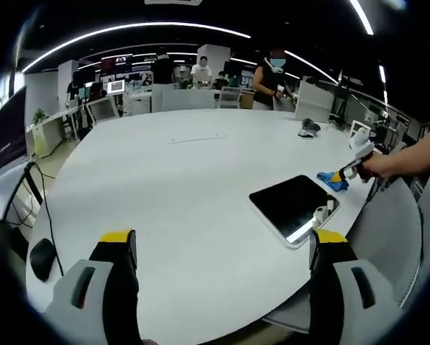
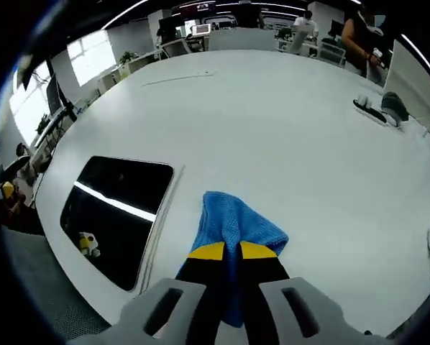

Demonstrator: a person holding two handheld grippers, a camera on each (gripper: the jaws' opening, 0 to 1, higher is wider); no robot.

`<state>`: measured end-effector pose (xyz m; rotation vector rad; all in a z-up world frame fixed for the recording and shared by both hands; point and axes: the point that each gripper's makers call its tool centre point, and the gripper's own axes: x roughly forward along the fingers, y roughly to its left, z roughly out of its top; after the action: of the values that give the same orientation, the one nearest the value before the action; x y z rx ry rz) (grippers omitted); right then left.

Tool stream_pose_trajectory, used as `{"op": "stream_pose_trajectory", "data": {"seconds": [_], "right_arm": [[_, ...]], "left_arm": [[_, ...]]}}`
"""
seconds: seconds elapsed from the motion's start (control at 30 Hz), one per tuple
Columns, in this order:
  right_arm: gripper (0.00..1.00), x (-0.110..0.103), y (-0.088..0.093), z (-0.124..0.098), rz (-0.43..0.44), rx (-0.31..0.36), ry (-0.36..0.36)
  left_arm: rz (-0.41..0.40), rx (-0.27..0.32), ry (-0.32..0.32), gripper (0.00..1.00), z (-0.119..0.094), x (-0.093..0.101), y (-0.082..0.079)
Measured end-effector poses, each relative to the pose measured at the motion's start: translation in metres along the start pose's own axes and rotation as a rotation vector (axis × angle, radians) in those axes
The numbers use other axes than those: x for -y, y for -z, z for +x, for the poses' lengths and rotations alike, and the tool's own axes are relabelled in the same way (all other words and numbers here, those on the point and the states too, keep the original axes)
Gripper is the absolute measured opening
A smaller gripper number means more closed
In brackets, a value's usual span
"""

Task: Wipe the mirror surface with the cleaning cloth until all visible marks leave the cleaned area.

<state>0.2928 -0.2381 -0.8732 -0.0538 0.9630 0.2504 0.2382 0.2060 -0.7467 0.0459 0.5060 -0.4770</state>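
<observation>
Already the right gripper (image 2: 224,253) is clamped on the one blue cleaning cloth (image 2: 233,224), low centre of the right gripper view. One mirror (image 2: 125,194) lies flat on the table (image 2: 272,122) to the cloth's left, just apart, so the right gripper is nearer. Farther off, the left gripper (image 1: 222,241) hangs with jaws apart, holding nothing.

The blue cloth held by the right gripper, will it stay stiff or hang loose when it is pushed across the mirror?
Probably loose: the blue cloth bunches and folds where the right gripper pinches it. Its knobbly weave suggests it will grip rather than slide. It looks light, so it should drag easily onto the mirror lying beside it.
</observation>
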Motion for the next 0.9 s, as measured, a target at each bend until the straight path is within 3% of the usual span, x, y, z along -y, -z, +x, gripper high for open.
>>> {"op": "stream_pose_trajectory", "data": {"seconds": [0.17, 0.27, 0.37, 0.47, 0.53, 0.67, 0.9], "right_arm": [[0.0, -0.001, 0.0, 0.0, -0.023, -0.004, -0.008], [0.0, -0.001, 0.0, 0.0, 0.001, -0.007, -0.01], [0.0, -0.002, 0.0, 0.0, -0.002, -0.011, 0.002], [0.0, 0.0, 0.0, 0.0, 0.052, -0.001, 0.004], [0.0, 0.0, 0.0, 0.0, 0.061, -0.004, 0.006], [0.0, 0.002, -0.013, -0.005, 0.161, 0.051, 0.002], [0.0, -0.001, -0.04, -0.016, 0.108, 0.095, 0.001]], "left_arm": [[-0.019, 0.027, -0.007, 0.99, -0.001, -0.002, -0.006], [0.075, 0.034, -0.016, 0.99, -0.004, -0.006, -0.003], [0.023, -0.032, 0.02, 0.99, -0.002, -0.006, 0.012], [0.044, -0.01, 0.001, 0.99, -0.002, -0.012, 0.001], [-0.001, 0.032, -0.003, 0.99, -0.003, -0.013, -0.009], [0.015, 0.025, 0.0, 0.99, 0.0, -0.013, -0.007], [0.017, 0.038, -0.043, 0.99, -0.006, -0.02, -0.007]]}}
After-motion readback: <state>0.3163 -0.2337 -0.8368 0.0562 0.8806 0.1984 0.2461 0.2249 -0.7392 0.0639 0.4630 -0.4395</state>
